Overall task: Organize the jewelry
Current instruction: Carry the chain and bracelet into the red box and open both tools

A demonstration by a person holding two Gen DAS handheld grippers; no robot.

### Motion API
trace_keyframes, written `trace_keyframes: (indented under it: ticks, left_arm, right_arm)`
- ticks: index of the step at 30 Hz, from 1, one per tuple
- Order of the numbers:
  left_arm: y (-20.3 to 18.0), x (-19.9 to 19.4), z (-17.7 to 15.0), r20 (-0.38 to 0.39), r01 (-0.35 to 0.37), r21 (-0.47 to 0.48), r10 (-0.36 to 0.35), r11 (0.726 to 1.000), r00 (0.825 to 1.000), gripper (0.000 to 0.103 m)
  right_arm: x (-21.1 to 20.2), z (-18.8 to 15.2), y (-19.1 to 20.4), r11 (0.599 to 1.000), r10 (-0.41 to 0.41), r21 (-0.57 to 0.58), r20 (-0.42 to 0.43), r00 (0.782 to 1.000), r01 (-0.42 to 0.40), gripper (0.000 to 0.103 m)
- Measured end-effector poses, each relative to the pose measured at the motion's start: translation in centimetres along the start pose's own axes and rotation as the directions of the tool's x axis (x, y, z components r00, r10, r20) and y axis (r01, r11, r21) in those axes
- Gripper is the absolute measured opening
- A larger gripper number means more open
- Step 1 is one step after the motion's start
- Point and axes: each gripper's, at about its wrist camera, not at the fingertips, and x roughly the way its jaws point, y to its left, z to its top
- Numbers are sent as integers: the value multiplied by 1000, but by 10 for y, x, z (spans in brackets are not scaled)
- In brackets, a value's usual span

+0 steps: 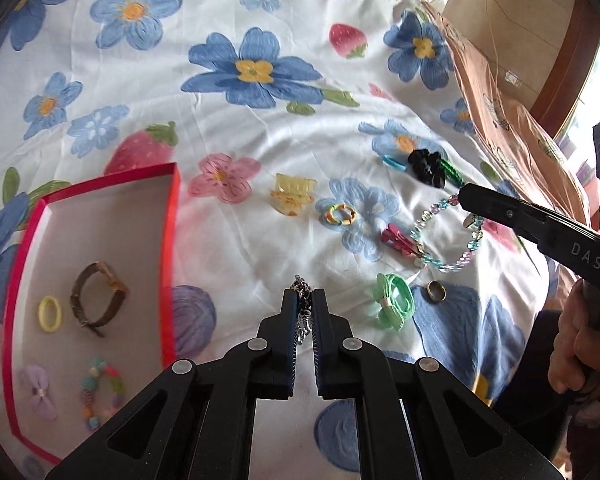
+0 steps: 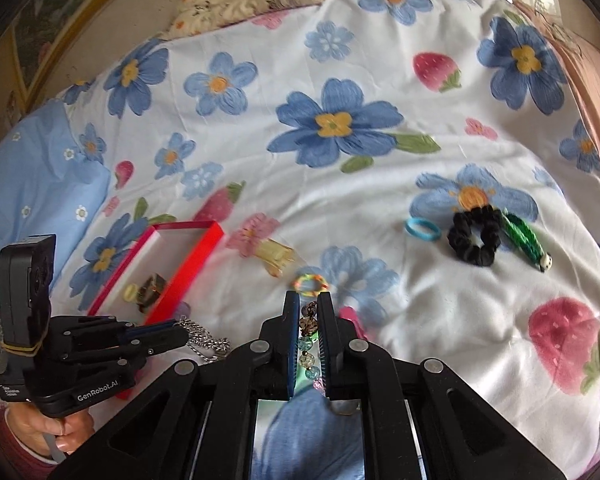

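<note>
My left gripper is shut on a silver chain that dangles between its fingers above the bedspread. In the right wrist view this left gripper sits low at the left, the chain hanging from its tip. My right gripper is shut on a pastel bead bracelet. In the left wrist view the right gripper holds that bracelet as a hanging loop. A red box lies left, holding a brown watch, a yellow hair tie, a purple bow and a colourful bracelet.
Loose on the flowered bedspread lie a yellow hair claw, a rainbow hair tie, a magenta clip, a green bow, a ring, a black scrunchie, a blue hair tie and a green clip.
</note>
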Motion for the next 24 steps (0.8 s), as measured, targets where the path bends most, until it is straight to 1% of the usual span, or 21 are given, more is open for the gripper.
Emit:
trace_keyframes:
  ticks: [4,12,24]
  left_arm:
    - [9,-24,-6,32,-6,-19,7,1000,999,5]
    - [34,-68,-20,88,-26,-78,33,997,996,5]
    - [76,-108,-44,121,-82,-179,105,980,987,5]
  right_arm:
    - [-2,3,14,999,38,-7,3,999,-38,8]
    - [6,-2,41,995,90,-33,-20,996,-91,8]
    - [24,-3,89,982,160,-97,-56,986,-165,8]
